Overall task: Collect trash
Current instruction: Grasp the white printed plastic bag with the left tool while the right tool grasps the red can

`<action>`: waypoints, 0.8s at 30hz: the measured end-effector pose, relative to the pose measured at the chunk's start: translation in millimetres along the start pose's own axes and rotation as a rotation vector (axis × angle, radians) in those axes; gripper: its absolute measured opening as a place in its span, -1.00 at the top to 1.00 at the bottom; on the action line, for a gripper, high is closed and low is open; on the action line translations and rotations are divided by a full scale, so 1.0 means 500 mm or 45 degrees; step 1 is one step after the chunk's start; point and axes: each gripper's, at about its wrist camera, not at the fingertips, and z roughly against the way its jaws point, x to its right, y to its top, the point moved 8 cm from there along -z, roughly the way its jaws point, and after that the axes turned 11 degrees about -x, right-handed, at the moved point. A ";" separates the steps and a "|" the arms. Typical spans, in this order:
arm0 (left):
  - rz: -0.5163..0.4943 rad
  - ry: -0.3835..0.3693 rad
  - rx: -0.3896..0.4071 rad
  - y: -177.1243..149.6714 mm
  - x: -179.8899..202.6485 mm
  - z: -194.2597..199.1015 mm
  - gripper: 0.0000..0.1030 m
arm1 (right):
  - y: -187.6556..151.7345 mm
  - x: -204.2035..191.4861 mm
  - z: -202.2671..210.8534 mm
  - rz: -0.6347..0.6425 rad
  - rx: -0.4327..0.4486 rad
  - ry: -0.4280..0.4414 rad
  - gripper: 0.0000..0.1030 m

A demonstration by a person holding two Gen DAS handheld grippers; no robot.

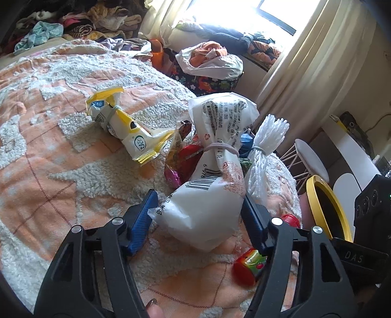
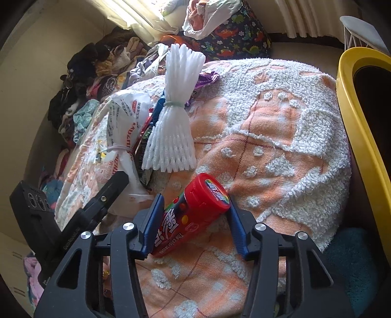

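Note:
On the orange-and-white bedspread (image 1: 48,151) lies a pile of trash. My left gripper (image 1: 199,208) is open, its blue fingers on either side of a white plastic bag (image 1: 207,195) tied with a band. Beside it stand a white foam net bundle (image 1: 264,151), a yellow-white wrapper (image 1: 127,132) and colourful wrappers (image 1: 183,156). My right gripper (image 2: 195,222) is open around a red candy bottle (image 2: 195,205) lying on the bedspread (image 2: 281,137); the bottle also shows in the left wrist view (image 1: 248,266). The foam net (image 2: 173,122) and white bag (image 2: 124,132) lie beyond it.
A yellow-rimmed bin (image 2: 361,127) stands at the bed's right edge, also in the left wrist view (image 1: 327,208). Clothes (image 1: 73,22) are heaped at the far side of the bed. A dinosaur-print bag (image 2: 234,31), a white stool (image 1: 310,161) and curtains (image 1: 305,61) are beyond the bed.

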 end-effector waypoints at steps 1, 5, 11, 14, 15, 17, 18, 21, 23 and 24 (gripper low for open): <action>-0.014 0.008 0.001 0.000 0.004 0.001 -0.08 | 0.001 -0.002 0.005 0.008 0.007 0.013 0.11; -0.044 0.013 0.015 0.000 0.016 0.010 0.17 | -0.001 -0.013 0.021 0.062 0.029 0.044 0.16; -0.068 0.026 0.025 0.004 0.026 0.028 0.22 | -0.011 -0.033 0.047 0.161 0.055 0.049 0.22; -0.081 0.024 0.040 0.007 0.035 0.043 0.23 | -0.015 -0.044 0.060 0.208 0.071 0.048 0.25; -0.087 0.023 0.045 0.007 0.038 0.048 0.23 | -0.017 -0.046 0.065 0.224 0.077 0.048 0.27; -0.100 0.019 0.052 0.009 0.045 0.057 0.24 | -0.016 -0.049 0.071 0.248 0.088 0.044 0.30; -0.109 0.018 0.057 0.009 0.047 0.062 0.24 | -0.017 -0.050 0.076 0.262 0.095 0.043 0.31; -0.125 0.015 0.064 0.006 0.054 0.074 0.24 | -0.021 -0.064 0.082 0.289 0.110 0.030 0.34; -0.123 0.010 0.064 0.005 0.057 0.078 0.25 | -0.022 -0.065 0.087 0.295 0.119 0.033 0.34; -0.120 0.007 0.064 0.006 0.059 0.081 0.25 | -0.021 -0.064 0.090 0.298 0.123 0.036 0.35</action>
